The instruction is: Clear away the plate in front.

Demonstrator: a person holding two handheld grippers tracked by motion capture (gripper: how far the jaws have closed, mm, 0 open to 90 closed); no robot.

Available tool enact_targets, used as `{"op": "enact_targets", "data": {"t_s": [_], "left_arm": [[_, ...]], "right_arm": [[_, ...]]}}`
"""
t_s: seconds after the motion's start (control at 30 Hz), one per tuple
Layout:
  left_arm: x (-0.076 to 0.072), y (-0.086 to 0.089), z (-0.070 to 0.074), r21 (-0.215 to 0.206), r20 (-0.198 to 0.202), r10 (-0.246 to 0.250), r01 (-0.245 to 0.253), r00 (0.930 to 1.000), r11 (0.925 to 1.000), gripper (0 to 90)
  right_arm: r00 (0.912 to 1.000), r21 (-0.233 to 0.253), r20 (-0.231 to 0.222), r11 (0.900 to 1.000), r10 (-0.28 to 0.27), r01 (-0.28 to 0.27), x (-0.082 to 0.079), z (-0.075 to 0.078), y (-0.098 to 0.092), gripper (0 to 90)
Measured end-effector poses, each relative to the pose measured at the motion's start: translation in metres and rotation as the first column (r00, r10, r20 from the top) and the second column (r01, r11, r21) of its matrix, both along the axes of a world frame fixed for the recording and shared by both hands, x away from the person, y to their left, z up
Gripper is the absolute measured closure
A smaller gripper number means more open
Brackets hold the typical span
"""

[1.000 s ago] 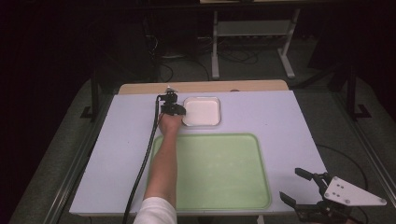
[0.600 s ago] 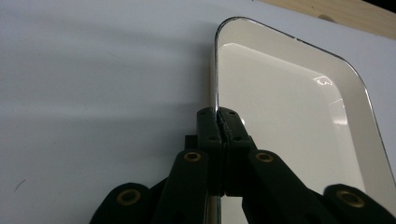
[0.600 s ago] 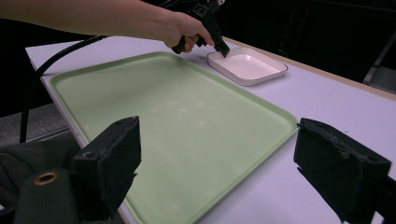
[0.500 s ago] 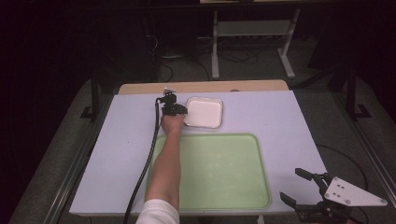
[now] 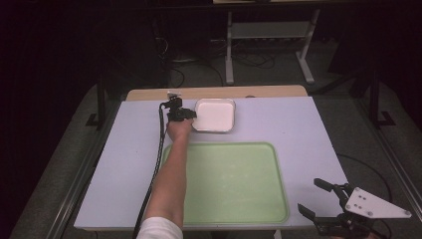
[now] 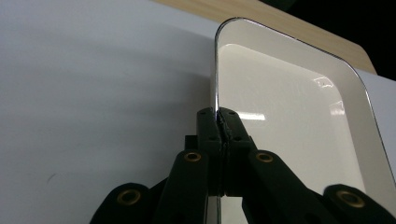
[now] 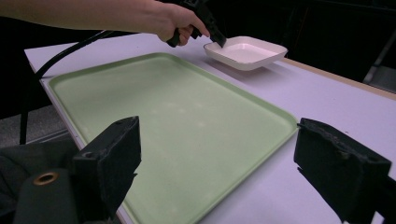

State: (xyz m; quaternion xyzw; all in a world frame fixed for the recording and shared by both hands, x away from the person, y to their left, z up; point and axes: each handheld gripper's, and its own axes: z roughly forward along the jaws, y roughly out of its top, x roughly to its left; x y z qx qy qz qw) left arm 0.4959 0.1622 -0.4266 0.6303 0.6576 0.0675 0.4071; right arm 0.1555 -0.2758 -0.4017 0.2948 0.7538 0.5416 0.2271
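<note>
Pinching one white dish (image 5: pixel 215 115), left gripper (image 5: pixel 189 116); one green tray (image 5: pixel 229 181) nearby.

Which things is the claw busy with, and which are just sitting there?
Busy with:
- white dish, its rim pinched by the left claw

Just sitting:
- green tray, nothing on it
- right claw, open at the table's corner

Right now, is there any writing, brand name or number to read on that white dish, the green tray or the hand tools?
None can be read: the white dish, the green tray and both the left gripper and right gripper bear no legible text.
</note>
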Motion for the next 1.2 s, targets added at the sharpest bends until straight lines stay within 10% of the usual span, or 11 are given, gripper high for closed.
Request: {"op": "enact_targets", "data": {"t_s": [1.2], "left_arm": [[-0.053, 0.037, 0.034, -0.124, 0.087, 0.035, -0.024, 0.9956, 0.992, 88.9]], "right_arm": [[0.9998, -0.014, -0.02, 1.0, -0.003, 0.003, 0.007, -0.002, 0.006, 13.8]]}}
